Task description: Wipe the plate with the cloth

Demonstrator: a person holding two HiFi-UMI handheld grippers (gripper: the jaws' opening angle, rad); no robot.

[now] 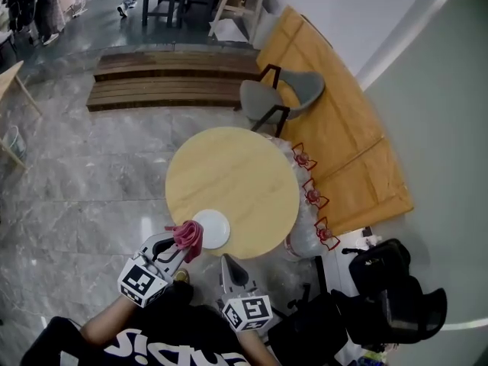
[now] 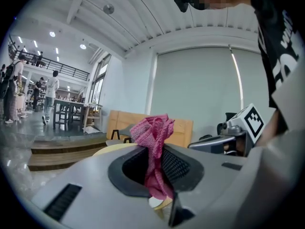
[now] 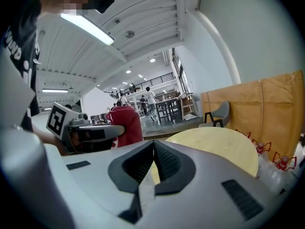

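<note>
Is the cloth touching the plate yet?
Cannot tell. In the head view the cloth overlaps the left rim of the plate, but from above a gap under it would not show; the left gripper view leaves it unclear too.

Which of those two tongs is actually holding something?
The left tongs: a pink cloth is pinched between them. The right tongs are shut on nothing.

A plate lies by the near edge of the table; the left gripper holds a pink cloth at the plate's left rim; the right gripper hangs just off the table's edge.
</note>
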